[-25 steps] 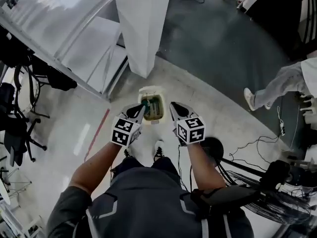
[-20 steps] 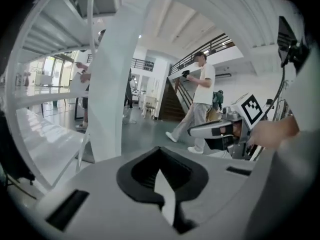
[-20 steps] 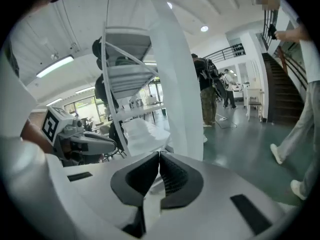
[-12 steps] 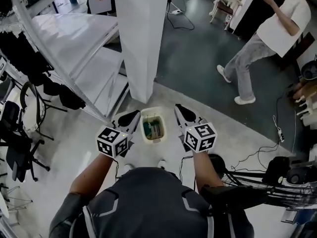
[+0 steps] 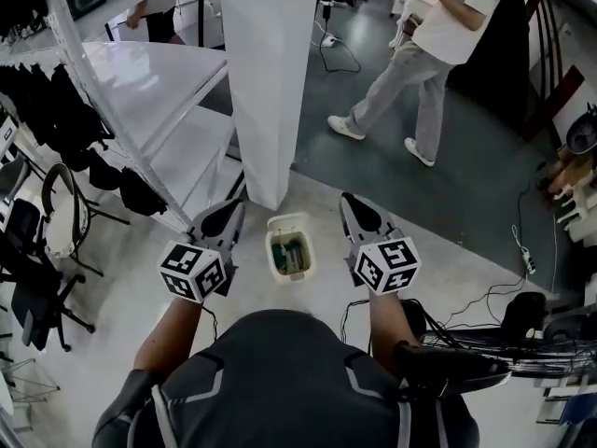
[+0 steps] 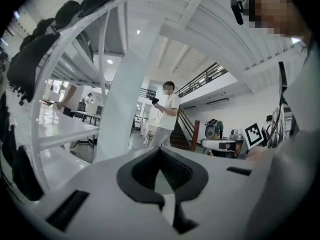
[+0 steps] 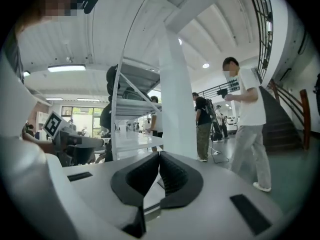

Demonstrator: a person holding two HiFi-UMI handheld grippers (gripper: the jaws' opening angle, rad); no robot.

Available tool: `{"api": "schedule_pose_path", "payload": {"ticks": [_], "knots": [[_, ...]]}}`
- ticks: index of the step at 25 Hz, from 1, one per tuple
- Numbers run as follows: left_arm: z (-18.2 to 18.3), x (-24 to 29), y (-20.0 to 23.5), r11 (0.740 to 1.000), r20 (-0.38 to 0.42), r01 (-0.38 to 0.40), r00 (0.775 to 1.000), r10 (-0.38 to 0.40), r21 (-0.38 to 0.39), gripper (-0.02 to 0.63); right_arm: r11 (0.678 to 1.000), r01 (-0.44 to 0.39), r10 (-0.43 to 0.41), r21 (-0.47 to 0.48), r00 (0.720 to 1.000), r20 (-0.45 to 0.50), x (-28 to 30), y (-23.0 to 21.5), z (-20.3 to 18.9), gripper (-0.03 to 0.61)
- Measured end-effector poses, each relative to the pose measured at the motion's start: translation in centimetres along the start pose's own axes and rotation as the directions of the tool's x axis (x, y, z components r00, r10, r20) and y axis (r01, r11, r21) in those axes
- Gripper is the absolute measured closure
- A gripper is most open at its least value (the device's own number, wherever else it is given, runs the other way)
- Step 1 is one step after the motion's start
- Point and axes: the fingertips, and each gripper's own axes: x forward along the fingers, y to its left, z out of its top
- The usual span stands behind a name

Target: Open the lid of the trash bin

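Note:
A small cream trash bin (image 5: 290,247) stands on the pale floor in front of the person's feet in the head view. Its top shows green contents from above, and I cannot make out how the lid stands. My left gripper (image 5: 227,215) hangs to the bin's left and my right gripper (image 5: 355,209) to its right, both well above it and apart from it. In the left gripper view the left gripper (image 6: 160,151) has its jaws together, holding nothing. The right gripper (image 7: 160,155) looks the same in its own view. The bin is absent from both gripper views.
A white pillar (image 5: 270,82) rises just behind the bin. A white shelving rack (image 5: 149,101) stands at the left with black chairs (image 5: 37,259) beyond it. A person (image 5: 420,54) walks on the dark floor behind. Cables and dark equipment (image 5: 522,329) lie at the right.
Both grippers have drawn back from the bin and spread apart, the left one moving left. The head view has tipped up. The person in the background has walked leftward.

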Motion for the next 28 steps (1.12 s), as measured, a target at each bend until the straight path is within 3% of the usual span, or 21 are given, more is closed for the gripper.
{"api": "schedule_pose_path", "payload": {"ticks": [10, 20, 28], "knots": [[3.3, -3.3, 3.3, 0.977, 0.080, -0.189, 0.980, 0.181, 0.103, 0.606, 0.997, 0.080, -0.079, -0.024, 0.997, 0.022, -2.3, -1.8, 2.1, 0.552], [4.2, -3.6, 4.3, 0.961, 0.100, -0.250, 0.966, 0.239, 0.121, 0.606, 0.994, 0.101, -0.100, -0.030, 0.995, 0.018, -1.8, -2.5, 3.0, 0.552], [4.4, -3.4, 3.2, 0.968, 0.121, -0.220, 0.971, 0.206, 0.119, 0.606, 0.992, 0.120, -0.119, -0.036, 0.993, 0.021, -2.0, -2.7, 3.0, 0.552]]}}
